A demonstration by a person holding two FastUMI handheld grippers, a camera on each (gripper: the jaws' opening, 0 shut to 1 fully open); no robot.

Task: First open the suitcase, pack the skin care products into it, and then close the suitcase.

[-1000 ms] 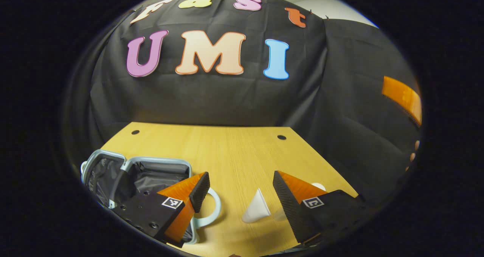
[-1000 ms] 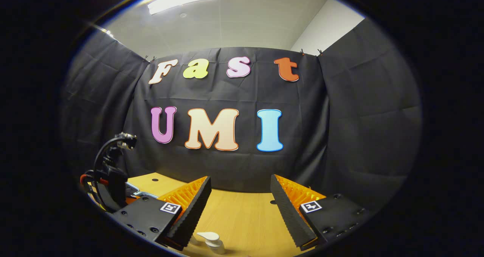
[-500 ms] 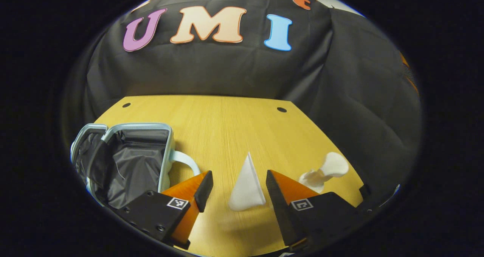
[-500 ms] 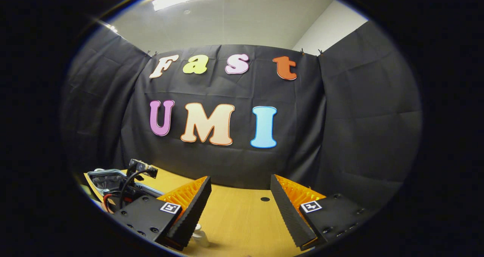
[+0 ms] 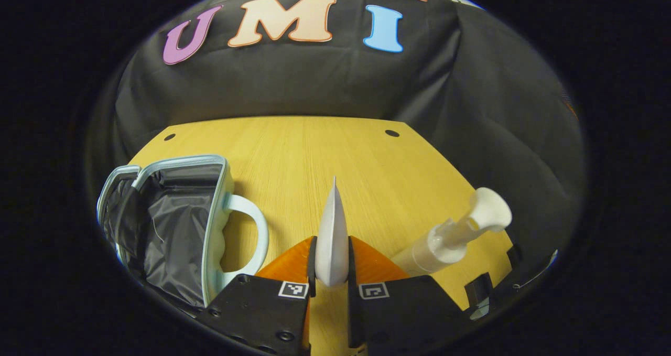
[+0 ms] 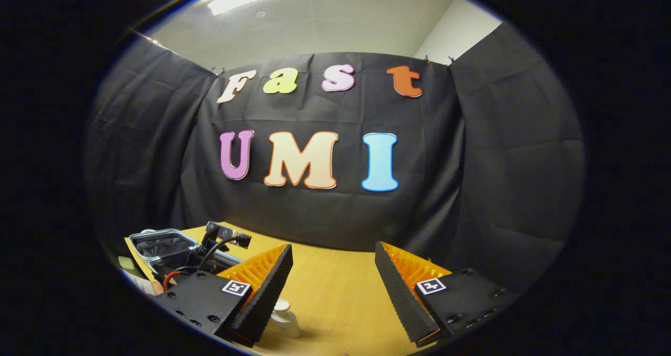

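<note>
My left gripper (image 5: 331, 243) is shut on a flat white tube (image 5: 332, 219) that stands on end on the wooden table (image 5: 314, 146). To its left lies the open light-blue suitcase (image 5: 212, 198), with dark lining and a curved handle facing the gripper. A white pump bottle (image 5: 453, 235) stands just right of the gripper. In the right gripper view, my right gripper (image 6: 332, 247) stands open above the table (image 6: 335, 293) with nothing between its fingers. The pump bottle (image 6: 284, 316) shows beside its left finger, and the suitcase (image 6: 157, 240) is at far left.
In the right gripper view the left gripper's camera and cables (image 6: 220, 238) rise in front of the suitcase. Two small holes (image 5: 391, 133) mark the table's far side, where bare wood reaches the black cloth wall.
My left gripper dropped toward the table and closed on the white tube, which was between its open fingers half a second ago. The right gripper stayed open and shifted only slightly.
</note>
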